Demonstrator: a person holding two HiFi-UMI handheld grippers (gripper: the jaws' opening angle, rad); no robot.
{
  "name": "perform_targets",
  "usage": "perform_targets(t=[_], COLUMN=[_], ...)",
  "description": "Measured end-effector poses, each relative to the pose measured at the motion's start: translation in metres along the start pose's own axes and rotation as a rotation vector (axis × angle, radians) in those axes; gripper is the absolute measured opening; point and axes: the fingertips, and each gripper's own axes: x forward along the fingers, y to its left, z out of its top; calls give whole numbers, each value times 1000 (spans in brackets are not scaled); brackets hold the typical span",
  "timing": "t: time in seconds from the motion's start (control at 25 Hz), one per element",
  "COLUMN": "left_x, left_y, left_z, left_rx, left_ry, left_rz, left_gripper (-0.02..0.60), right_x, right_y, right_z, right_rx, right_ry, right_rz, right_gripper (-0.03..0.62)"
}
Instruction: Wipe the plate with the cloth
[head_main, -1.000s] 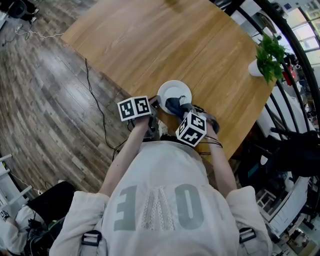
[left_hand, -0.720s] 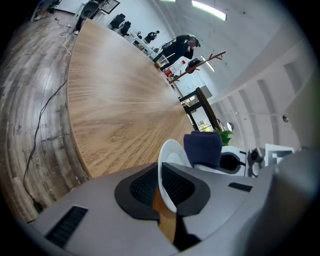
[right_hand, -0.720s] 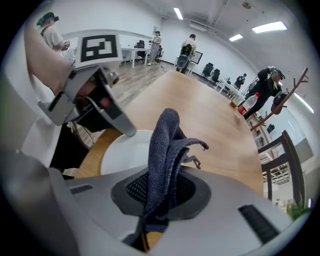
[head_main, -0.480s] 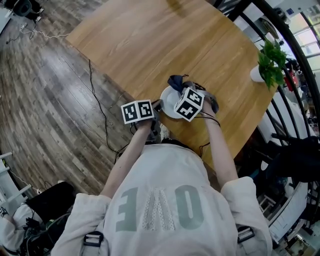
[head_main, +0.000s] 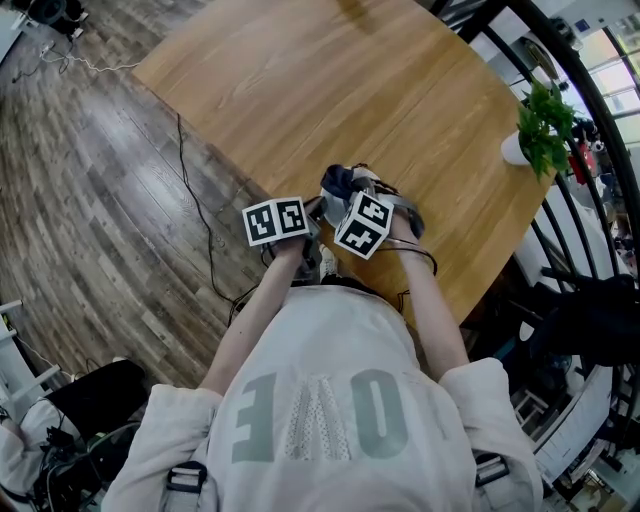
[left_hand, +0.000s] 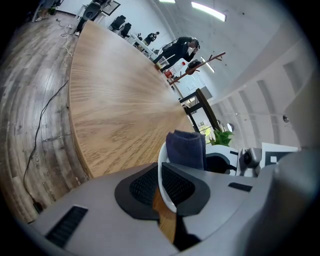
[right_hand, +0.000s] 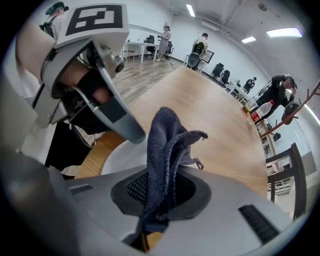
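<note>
The left gripper (left_hand: 165, 192) is closed on the near rim of the white plate (left_hand: 160, 160), which sits at the near edge of the wooden table (left_hand: 115, 100). The right gripper (right_hand: 159, 192) pinches a dark blue cloth (right_hand: 167, 142) tightly between its jaws. The bunched cloth stands over the plate, close to the left gripper; whether it touches the plate cannot be told.

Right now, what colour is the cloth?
Dark blue. The cloth shows best in the right gripper view.
</note>
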Motion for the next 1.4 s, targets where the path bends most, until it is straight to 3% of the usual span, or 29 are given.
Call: perform_targets(t=[0.24,0.6,0.72,0.88,1.04,1.16,1.2,1.28,1.4], left_x=[0,-3,-4,-11,-26,-38,-40,-45,-51], left_y=[2,3,0,-5,0,9,13,25,35], left_z=[4,3,3,9,13,17,16,11,4], left_rx=[3,4,17,9,24,58,76,110,109], left_ry=[-7,-22,-40,-86,-129,-146,-136,-111,-105], left_rz=[-2,-8,-17,-40,-20,0,16,60,81], left_gripper=[29,29,31,157,176,164,135,7,6], right_x=[-14,-30,-33,-39,-44,-43,-42,-40,-31], right_y=[47,77,67,40,8,-17,-24,-32,-36], right_z=[5,2,-1,-6,-9,-6,-3,4,16], right_rx=[-10,-17,14,82,111,98,89,73,55], right_ry=[-53,-104,-105,-118,-115,-104,-102,-107,-121], right_rz=[123,184,168,107,18,-34,-42,-43,-17], right_gripper=[57,57,57,57,57,57,57,57,57])
